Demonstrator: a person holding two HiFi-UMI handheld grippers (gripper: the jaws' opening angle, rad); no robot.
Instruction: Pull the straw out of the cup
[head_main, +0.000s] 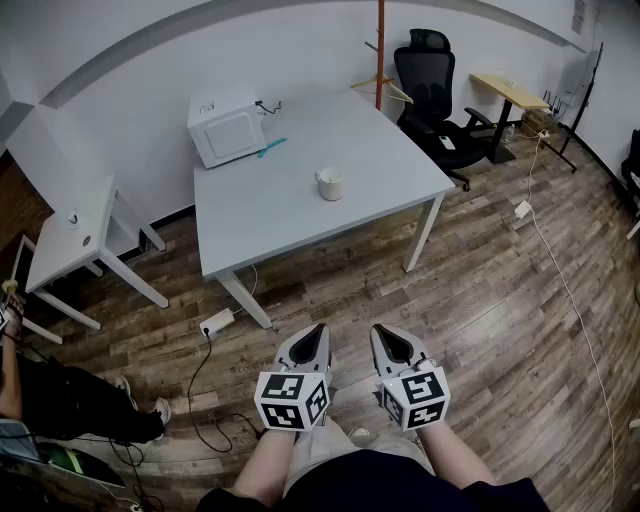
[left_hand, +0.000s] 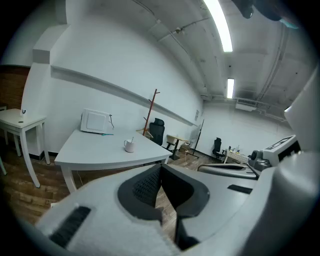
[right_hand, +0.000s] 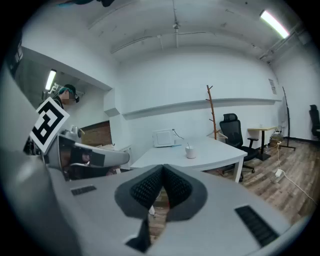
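Note:
A white cup (head_main: 329, 184) with a thin straw in it stands near the middle of the grey table (head_main: 260, 220). The same cup shows small and far in the left gripper view (left_hand: 129, 145) and in the right gripper view (right_hand: 190, 152). My left gripper (head_main: 314, 332) and right gripper (head_main: 387, 336) hang side by side over the wooden floor, well short of the table. Both are shut, tips meeting, with nothing between the pads.
A white microwave (head_main: 226, 128) and a teal pen (head_main: 271, 148) sit at the table's far left. A small white side table (head_main: 75, 240) stands left, a black office chair (head_main: 432, 90) and coat stand (head_main: 380, 50) behind. A power strip (head_main: 217, 322) and cables lie on the floor.

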